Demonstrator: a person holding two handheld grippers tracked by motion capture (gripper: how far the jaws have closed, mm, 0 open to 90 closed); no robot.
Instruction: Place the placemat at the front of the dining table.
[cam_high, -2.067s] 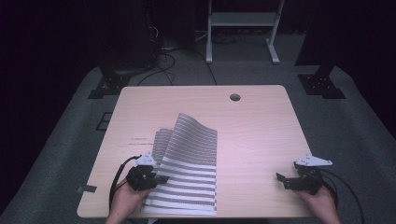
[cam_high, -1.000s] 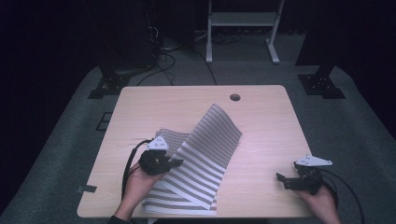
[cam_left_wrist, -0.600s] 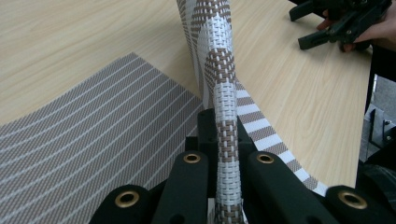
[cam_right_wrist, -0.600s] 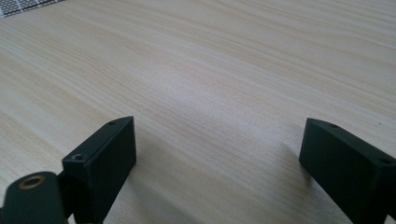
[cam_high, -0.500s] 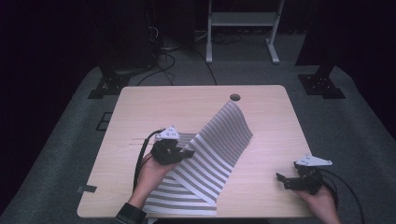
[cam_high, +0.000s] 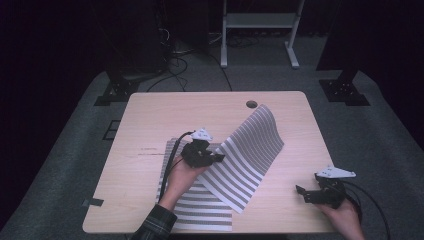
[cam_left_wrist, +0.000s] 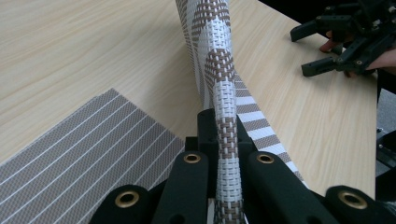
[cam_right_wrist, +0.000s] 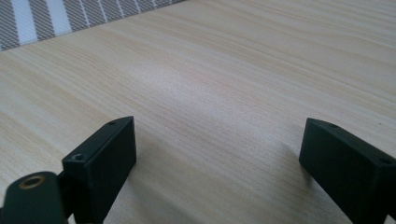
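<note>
A: Center of the high view, the left gripper (cam_high: 216, 158) was clamped tight on an edge of the striped placemat (cam_high: 250, 155), lifting it into an arched flap over the table (cam_high: 150, 115).

B: Progress?

A: Looked like a fold partway done (my read). One part of the mat lay flat at lower center of the frame, the lifted part peaked toward the upper right, near the cable hole (cam_high: 251, 104). Left to do, I'd judge: carry the flap over, lay it down, release.

B: Right side?

A: Right gripper (cam_high: 312, 193) sat at lower right of the high view, jaws spread wide, nothing between them, bare wood below in the right gripper view. Well apart from the mat.

B: Material?

A: Woven, plastic-looking, stiff enough to hold a curve instead of flopping. Left gripper view showed the basket weave close up, brown and white bands, the pinched edge standing on end between the jaws. Underside at lower left of that view was mostly brown-grey with thin white lines. Rectangular mat. Tabletop was pale wood grain, smooth, with rounded corners.
</note>
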